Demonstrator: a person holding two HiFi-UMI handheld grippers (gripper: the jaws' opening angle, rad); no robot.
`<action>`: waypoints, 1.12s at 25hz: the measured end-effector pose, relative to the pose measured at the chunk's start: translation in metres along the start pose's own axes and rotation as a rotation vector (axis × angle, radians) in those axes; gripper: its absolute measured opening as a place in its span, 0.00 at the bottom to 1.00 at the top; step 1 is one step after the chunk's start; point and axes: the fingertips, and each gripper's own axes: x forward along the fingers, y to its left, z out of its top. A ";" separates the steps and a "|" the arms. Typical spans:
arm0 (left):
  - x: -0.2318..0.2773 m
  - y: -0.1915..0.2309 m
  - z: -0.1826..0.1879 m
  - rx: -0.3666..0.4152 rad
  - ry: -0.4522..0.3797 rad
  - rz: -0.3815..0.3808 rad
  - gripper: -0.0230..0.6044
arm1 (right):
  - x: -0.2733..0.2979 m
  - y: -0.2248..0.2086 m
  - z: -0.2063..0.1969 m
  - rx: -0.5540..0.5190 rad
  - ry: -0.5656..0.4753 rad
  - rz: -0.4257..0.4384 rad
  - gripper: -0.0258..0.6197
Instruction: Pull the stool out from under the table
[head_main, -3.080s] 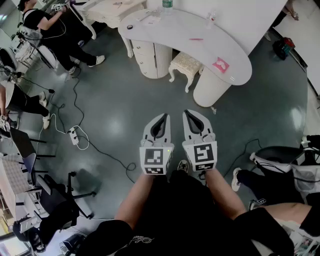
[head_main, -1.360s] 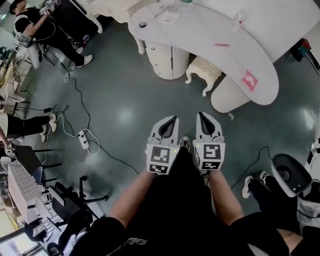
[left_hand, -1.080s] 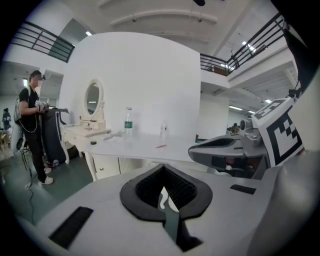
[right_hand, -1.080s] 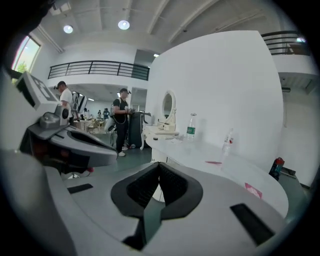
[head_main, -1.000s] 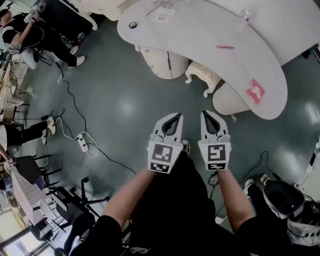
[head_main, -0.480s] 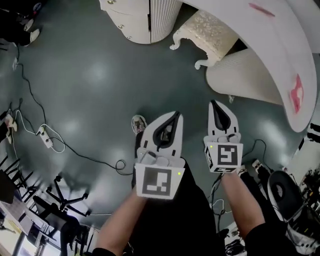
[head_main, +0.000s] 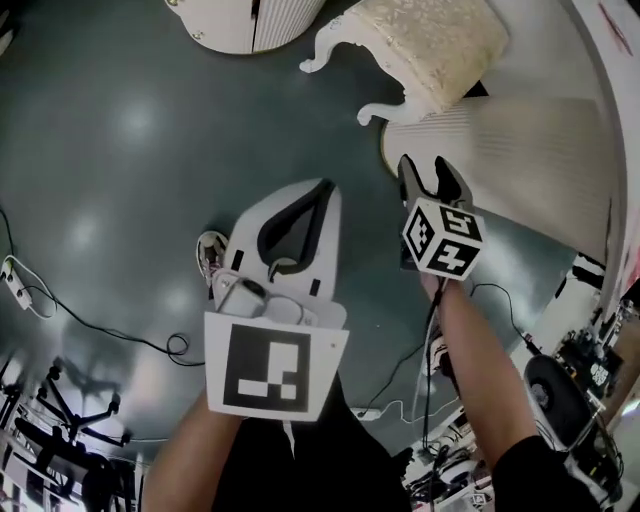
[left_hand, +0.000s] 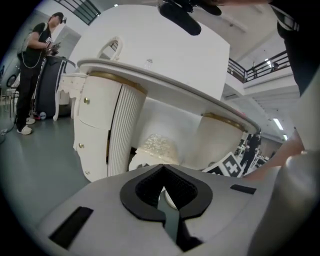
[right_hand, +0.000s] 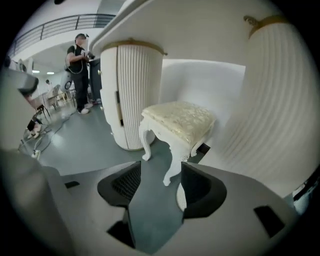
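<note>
The stool (head_main: 430, 50) has a cream cushion and white curved legs; it stands on the floor between the table's two pedestals, partly under the white tabletop (left_hand: 165, 82). My right gripper (head_main: 435, 175) hangs low in front of the ribbed right pedestal (head_main: 500, 150), a short way from the stool. Its jaws have just been opening and stand open, with nothing between them. In the right gripper view the stool (right_hand: 180, 120) is straight ahead, beyond the right gripper (right_hand: 161, 172). My left gripper (head_main: 322, 190) is shut and empty, nearer to me. Its own view shows the left gripper (left_hand: 162, 167) aimed at the stool (left_hand: 157, 145).
The left pedestal (head_main: 250, 20) with drawers stands beside the stool. A person (left_hand: 32, 65) stands far off at the left. Cables (head_main: 100, 325) and a power strip (head_main: 12, 285) lie on the floor; a chair base (head_main: 60, 440) and clutter (head_main: 570, 380) sit at the lower corners.
Both grippers have dropped low and come closer to the stool, which now fills more of the view. The right gripper's jaws have gone from shut to open.
</note>
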 end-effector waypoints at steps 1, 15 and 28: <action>0.009 0.001 -0.003 -0.004 0.007 -0.007 0.05 | 0.016 -0.010 -0.003 -0.022 0.022 -0.029 0.37; 0.077 0.032 -0.024 0.031 0.044 -0.032 0.05 | 0.155 -0.074 -0.028 -0.026 0.195 -0.248 0.38; 0.098 0.034 -0.047 0.070 0.088 -0.062 0.05 | 0.180 -0.075 -0.030 0.060 0.202 -0.278 0.42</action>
